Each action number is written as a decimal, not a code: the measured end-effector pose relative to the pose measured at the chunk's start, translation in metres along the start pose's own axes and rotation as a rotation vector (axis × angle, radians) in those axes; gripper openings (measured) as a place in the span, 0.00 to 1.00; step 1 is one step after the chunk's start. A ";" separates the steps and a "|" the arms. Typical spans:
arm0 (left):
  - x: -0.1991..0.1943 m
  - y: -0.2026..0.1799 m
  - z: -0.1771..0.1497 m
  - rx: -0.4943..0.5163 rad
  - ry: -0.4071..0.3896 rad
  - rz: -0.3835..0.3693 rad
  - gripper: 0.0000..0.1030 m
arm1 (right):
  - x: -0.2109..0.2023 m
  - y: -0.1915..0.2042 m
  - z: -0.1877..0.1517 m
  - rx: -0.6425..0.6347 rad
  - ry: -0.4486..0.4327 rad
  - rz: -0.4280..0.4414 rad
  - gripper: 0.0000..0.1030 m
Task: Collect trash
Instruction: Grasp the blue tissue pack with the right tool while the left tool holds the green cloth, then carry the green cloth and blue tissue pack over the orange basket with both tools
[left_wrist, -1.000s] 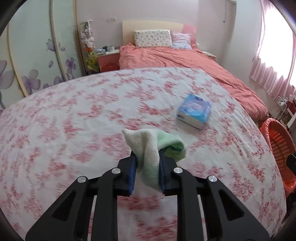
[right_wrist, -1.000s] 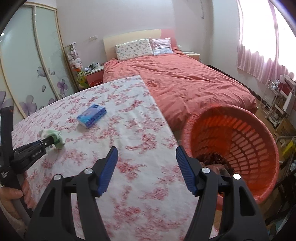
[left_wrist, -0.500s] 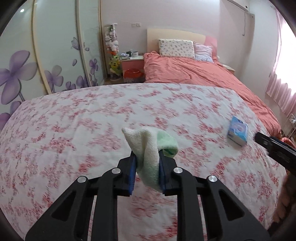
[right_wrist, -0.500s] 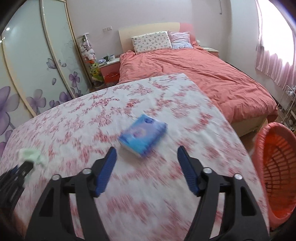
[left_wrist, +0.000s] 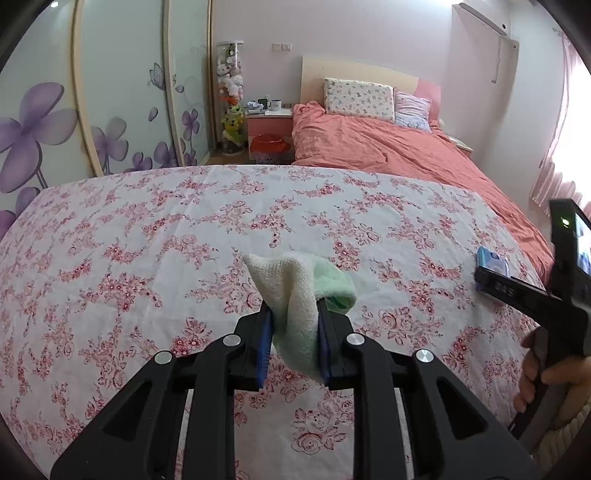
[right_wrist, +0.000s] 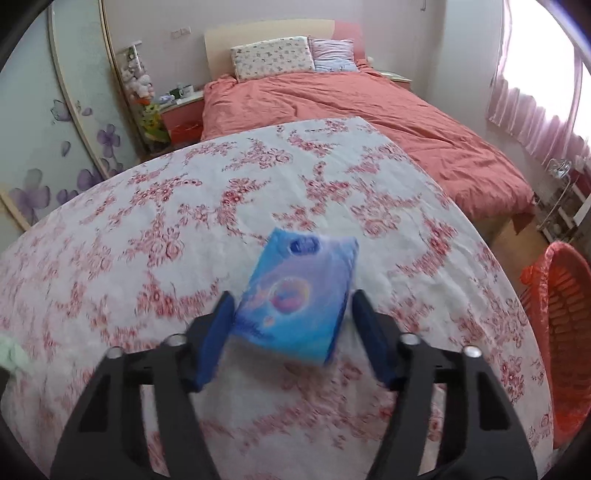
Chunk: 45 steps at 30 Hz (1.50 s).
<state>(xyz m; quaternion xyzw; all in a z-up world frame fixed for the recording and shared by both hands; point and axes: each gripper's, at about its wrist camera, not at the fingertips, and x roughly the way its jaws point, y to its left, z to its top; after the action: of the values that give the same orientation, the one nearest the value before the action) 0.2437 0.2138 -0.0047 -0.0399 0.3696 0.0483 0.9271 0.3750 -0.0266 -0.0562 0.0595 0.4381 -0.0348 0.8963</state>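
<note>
Blue tissue pack lies flat on the floral-clothed worktop towards its right edge, bracketed by the spread fingers of the right gripper, which do not appear to touch it; the view is motion-blurred, so a hasty closure could nudge the soft pack askew or crush it rather than seat it. Left gripper is clamped on a pale green cloth above the worktop, whose loose hanging end could slip free before reaching the red basket beyond the right edge

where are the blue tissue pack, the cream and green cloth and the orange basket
blue plastic tissue pack (right_wrist: 295, 295), right wrist view, middle of its printed top face
cream and green terry cloth (left_wrist: 299, 295), left wrist view, cream fold between the pads
orange plastic lattice basket (right_wrist: 565, 332), right wrist view, inner wall
</note>
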 end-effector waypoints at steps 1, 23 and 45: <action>0.000 -0.001 -0.001 0.002 0.000 -0.001 0.20 | -0.003 -0.005 -0.002 0.002 -0.002 0.012 0.54; -0.009 -0.031 -0.004 0.041 -0.004 -0.028 0.20 | -0.034 -0.035 -0.012 -0.032 -0.062 -0.007 0.49; -0.074 -0.126 -0.009 0.149 -0.082 -0.148 0.20 | -0.181 -0.125 -0.055 0.015 -0.281 0.003 0.49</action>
<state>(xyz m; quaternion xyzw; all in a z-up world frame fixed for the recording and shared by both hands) 0.1987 0.0836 0.0444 0.0041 0.3298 -0.0465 0.9429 0.2070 -0.1411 0.0437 0.0612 0.3080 -0.0448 0.9484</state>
